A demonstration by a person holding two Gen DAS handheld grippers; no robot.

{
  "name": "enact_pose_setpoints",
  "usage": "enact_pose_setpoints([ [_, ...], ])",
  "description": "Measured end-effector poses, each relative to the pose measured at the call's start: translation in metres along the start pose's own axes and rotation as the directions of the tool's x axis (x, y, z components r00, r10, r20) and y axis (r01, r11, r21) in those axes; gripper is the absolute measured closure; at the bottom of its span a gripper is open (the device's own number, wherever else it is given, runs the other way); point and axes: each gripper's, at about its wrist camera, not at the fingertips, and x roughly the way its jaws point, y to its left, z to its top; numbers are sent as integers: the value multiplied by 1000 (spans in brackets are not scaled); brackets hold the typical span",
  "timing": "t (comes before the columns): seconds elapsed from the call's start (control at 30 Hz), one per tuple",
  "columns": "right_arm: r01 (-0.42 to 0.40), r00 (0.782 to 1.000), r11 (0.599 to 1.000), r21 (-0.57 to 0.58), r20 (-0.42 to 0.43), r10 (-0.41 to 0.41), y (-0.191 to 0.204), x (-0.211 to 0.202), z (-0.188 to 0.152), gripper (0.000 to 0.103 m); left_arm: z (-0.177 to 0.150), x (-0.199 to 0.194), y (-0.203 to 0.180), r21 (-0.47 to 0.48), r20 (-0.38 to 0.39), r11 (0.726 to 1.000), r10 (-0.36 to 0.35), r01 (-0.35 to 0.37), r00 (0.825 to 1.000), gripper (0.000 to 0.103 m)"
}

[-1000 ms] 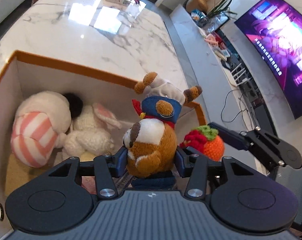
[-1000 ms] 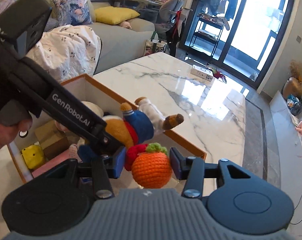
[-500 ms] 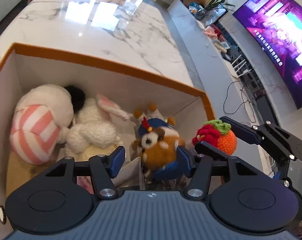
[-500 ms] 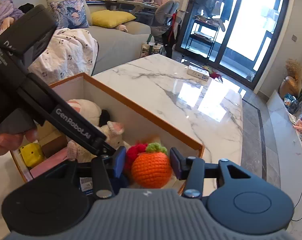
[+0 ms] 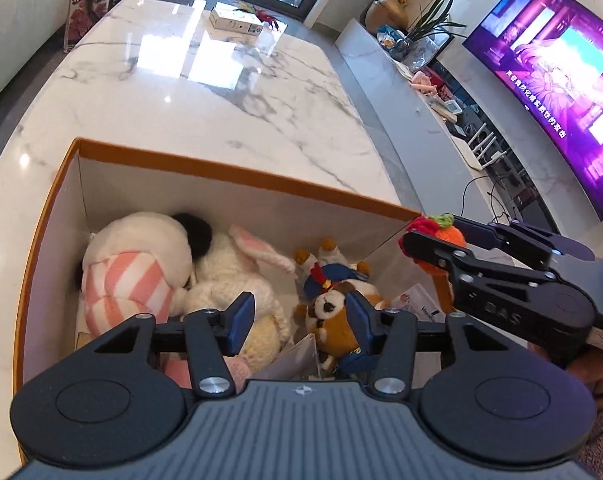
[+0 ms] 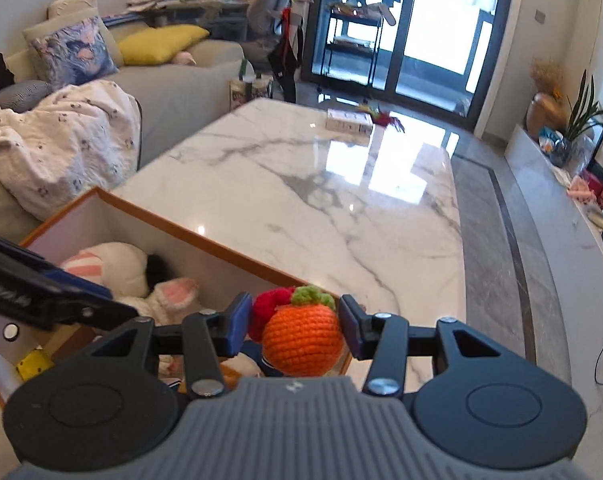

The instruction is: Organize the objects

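Note:
An open box with an orange rim stands on the marble table. In it lie a white plush with pink stripes, a white bunny and a brown plush in a blue outfit. My left gripper is open and empty above the box, over the brown plush. My right gripper is shut on a crocheted orange fruit with a green top and a red part, held over the box's right corner. The fruit also shows in the left wrist view.
The marble table stretches beyond the box, with a small white carton at its far end. A sofa with cushions stands to the left, a TV and a low console to the right. The box also holds papers.
My left gripper opened and let the brown plush drop into the box, then drew back and up. My right gripper kept hold of the orange fruit by the box's right corner.

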Motion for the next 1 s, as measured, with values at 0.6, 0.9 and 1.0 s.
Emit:
enact_pose_setpoints([
  [0.6,35,999,997,70,1,-35,-3,-16,4,45,-15,-28,-16,74,59,996,37,-41,998,45],
  [0.9,34,995,992,122,88,-45,23,-100,0,30,-33,-92,-49,185,236,972,99,-145,967,43],
  [1.0,32,991,989,145,127,-51,33,-134,-6,28,-41,-114,-59,200,294,962,125,-188,948,37],
])
